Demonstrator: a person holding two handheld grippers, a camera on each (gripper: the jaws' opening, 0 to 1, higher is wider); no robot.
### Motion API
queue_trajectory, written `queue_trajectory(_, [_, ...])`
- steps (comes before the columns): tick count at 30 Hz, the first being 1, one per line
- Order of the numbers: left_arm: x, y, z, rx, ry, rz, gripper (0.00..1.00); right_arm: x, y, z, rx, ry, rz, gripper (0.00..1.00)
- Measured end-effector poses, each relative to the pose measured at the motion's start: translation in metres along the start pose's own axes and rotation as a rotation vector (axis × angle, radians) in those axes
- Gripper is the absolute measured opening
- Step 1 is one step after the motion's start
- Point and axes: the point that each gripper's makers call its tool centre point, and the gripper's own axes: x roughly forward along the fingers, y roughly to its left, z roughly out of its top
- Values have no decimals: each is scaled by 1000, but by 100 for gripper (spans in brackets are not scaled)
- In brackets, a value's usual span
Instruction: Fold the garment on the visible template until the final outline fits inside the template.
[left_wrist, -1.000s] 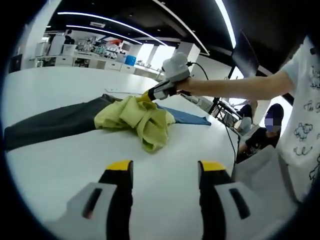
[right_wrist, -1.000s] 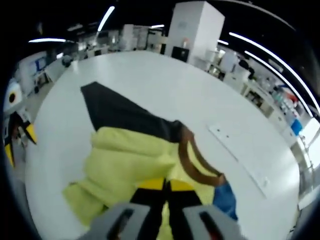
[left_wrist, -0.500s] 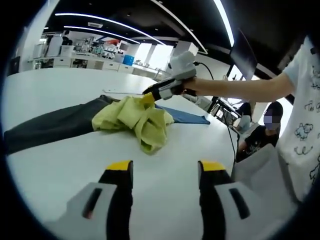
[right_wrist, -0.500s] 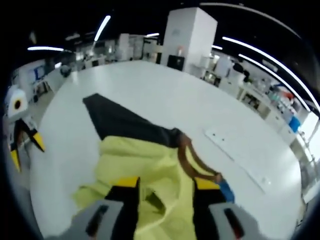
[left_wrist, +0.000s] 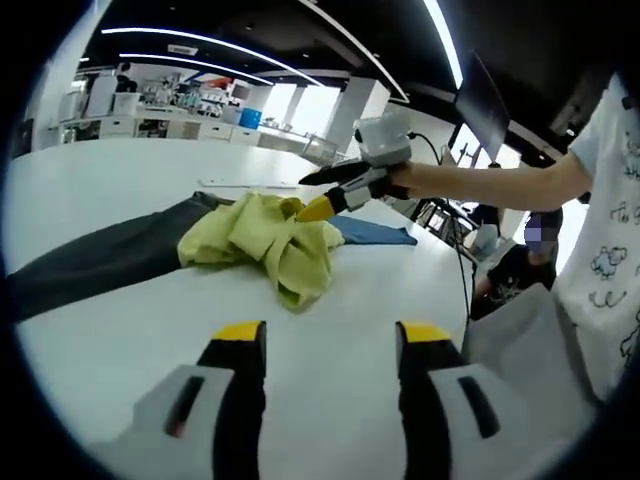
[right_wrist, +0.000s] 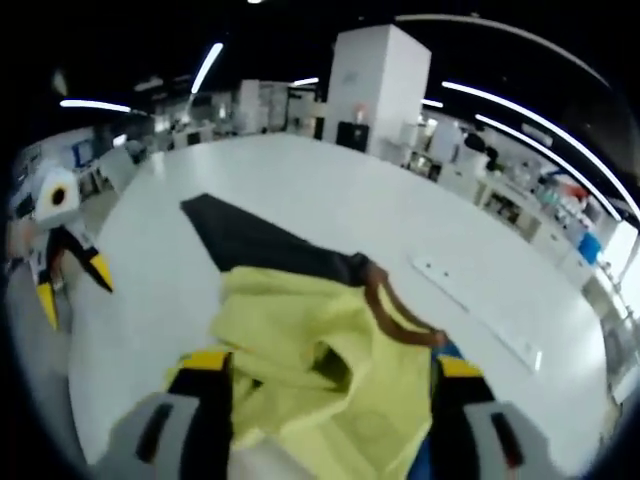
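Change, right gripper (right_wrist: 325, 375): a second ago its jaws were pinched together on the yellow garment (right_wrist: 320, 345); now they stand wide apart and hold nothing, with the cloth lying loose between them.
Change, left gripper view: the right gripper (left_wrist: 322, 204) has lifted off the collar and hovers just above the heap, jaws spread.
Left gripper (left_wrist: 325, 345): jaws wide, holding nothing, over bare white table (left_wrist: 330, 290), unchanged from a second ago.
Garment position: crumpled heap ahead of the left gripper, a little left of its centre line, well apart from its tips; directly under and between the right gripper's jaws. Brown collar (right_wrist: 392, 312) lies at the far side, ahead of the right jaw.
Count, grippers: two.
Count, garments: one yellow.
Count, other cloths: one dark cloth (left_wrist: 100, 262) stretching left of the heap, touching it; one blue cloth (left_wrist: 375, 233) beyond it to the right, partly under it.
Template: cannot tell its outline.
People: one arm (left_wrist: 490, 178) holding the right gripper; one seated person behind.
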Motion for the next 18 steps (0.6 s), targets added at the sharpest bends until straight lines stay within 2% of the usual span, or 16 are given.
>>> queue_trajectory(6, [4, -2, 2, 11, 9, -11, 49, -8, 4, -3, -5, -18, -9, 100])
queue_trajectory(15, [10, 2, 11, 36, 15, -21, 48, -28, 11, -12, 22, -45, -19, 100])
queue_trajectory(18, [14, 5, 14, 41, 20, -25, 48, -38, 22, -18, 39, -54, -16, 100])
